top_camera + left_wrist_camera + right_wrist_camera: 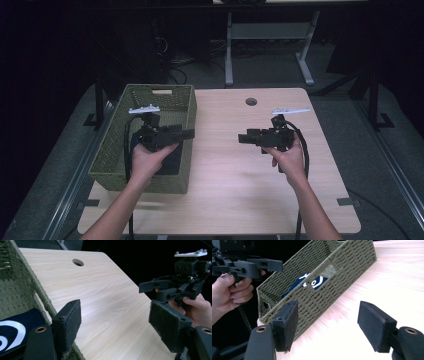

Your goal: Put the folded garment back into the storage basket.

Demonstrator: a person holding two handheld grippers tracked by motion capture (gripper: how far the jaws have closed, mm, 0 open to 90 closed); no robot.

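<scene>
High view: both grippers, left gripper [187, 133] over basket [116, 165], right gripper [242, 138], jaws apart, empty.

right gripper [329, 322] open; woven basket [352, 267] holds navy cloth [312, 281]

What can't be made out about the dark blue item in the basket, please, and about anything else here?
- Dark blue item with white markings: in the right gripper view the basket wall hides most of it; what it is stays unclear.
- The same item in the left gripper view: cut off by the frame edge and that gripper's own jaw.
- Basket floor, high view: the left gripper and hand cover part of it; too dim to read.
</scene>
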